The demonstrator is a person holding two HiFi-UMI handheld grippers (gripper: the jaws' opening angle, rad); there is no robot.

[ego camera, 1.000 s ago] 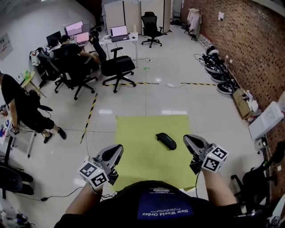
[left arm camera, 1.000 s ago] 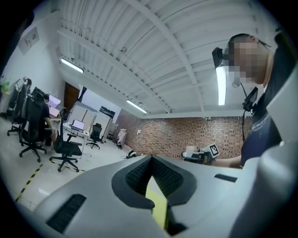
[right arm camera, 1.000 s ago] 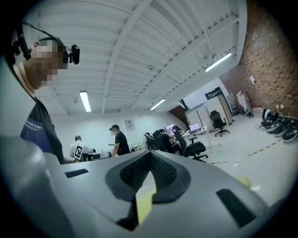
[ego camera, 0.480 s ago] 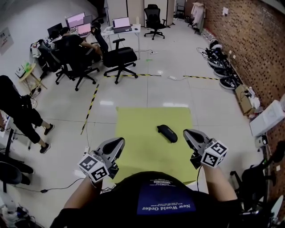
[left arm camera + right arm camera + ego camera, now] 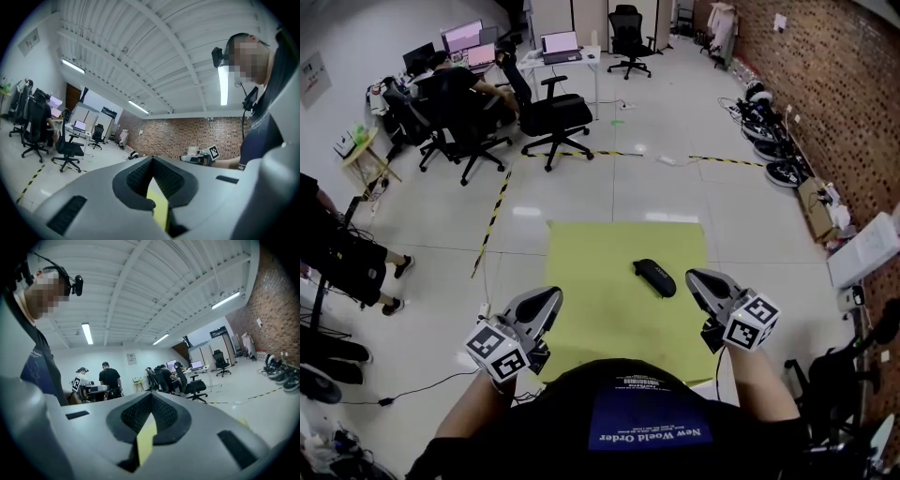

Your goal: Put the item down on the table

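Looks done: black case [image 5: 654, 277] flat on the yellow counter [image 5: 591, 253], near the right gripper [image 5: 698, 282]. Jaws pressed together there and on the left gripper [image 5: 546, 300], pinching nothing. Next: just keeping both clear.

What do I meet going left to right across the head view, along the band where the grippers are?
left gripper → black item, lying on the yellow table → right gripper
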